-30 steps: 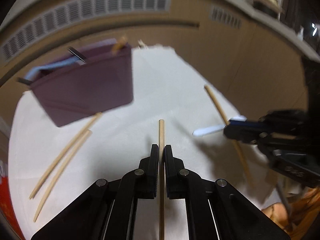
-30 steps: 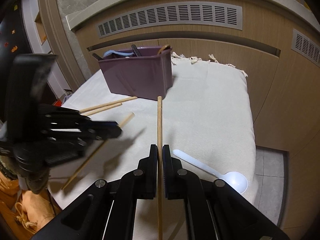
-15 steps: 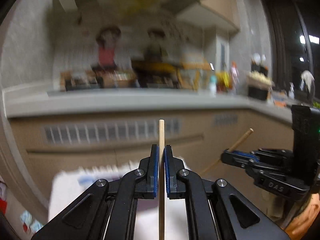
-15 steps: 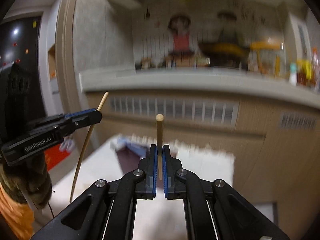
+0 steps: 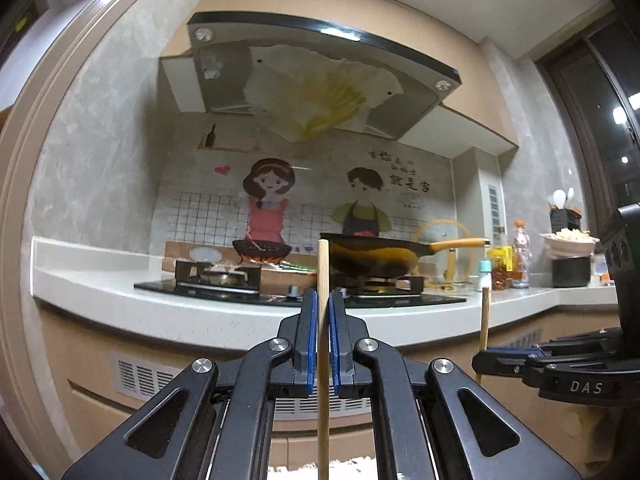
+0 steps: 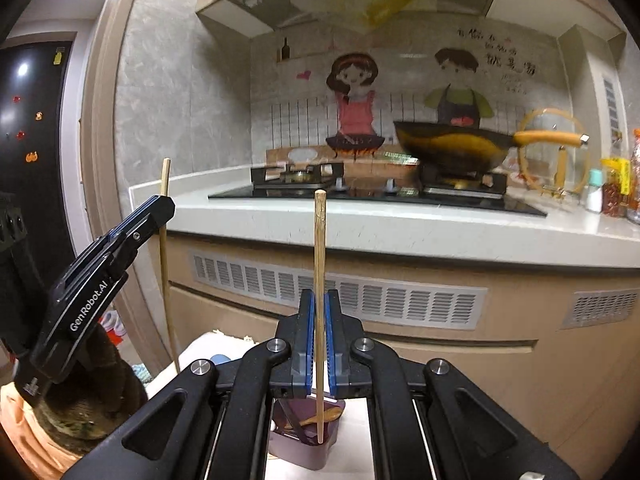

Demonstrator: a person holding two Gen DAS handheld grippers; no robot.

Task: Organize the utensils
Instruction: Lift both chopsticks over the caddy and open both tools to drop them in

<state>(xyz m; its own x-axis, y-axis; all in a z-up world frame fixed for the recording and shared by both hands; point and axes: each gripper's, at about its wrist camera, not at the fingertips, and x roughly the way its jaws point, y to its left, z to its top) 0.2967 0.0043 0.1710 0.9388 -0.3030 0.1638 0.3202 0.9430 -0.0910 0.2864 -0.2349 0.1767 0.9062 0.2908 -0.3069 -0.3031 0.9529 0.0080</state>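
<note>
My left gripper (image 5: pixel 323 300) is shut on a wooden chopstick (image 5: pixel 323 320), held upright and raised high. My right gripper (image 6: pixel 319 300) is shut on a second wooden chopstick (image 6: pixel 319 248), also upright; its lower tip hangs over the open purple utensil bin (image 6: pixel 316 450), which holds a wooden spoon and dark utensils. In the right wrist view the left gripper (image 6: pixel 162 204) and its chopstick (image 6: pixel 165 256) stand at the left. In the left wrist view the right gripper (image 5: pixel 480 360) and its chopstick (image 5: pixel 485 320) show at the right.
A white cloth-covered table (image 6: pixel 352 440) lies under the bin. Ahead is a kitchen counter (image 6: pixel 400 224) with a gas hob and a black wok (image 6: pixel 452 148). Cabinet fronts with vents (image 6: pixel 340 288) stand below. Bottles and jars (image 5: pixel 516 260) stand at the counter's right.
Both grippers lifted their chopsticks off the table and tilted up from looking down at the cloth to facing the kitchen counter. The right chopstick now hangs over the purple bin.
</note>
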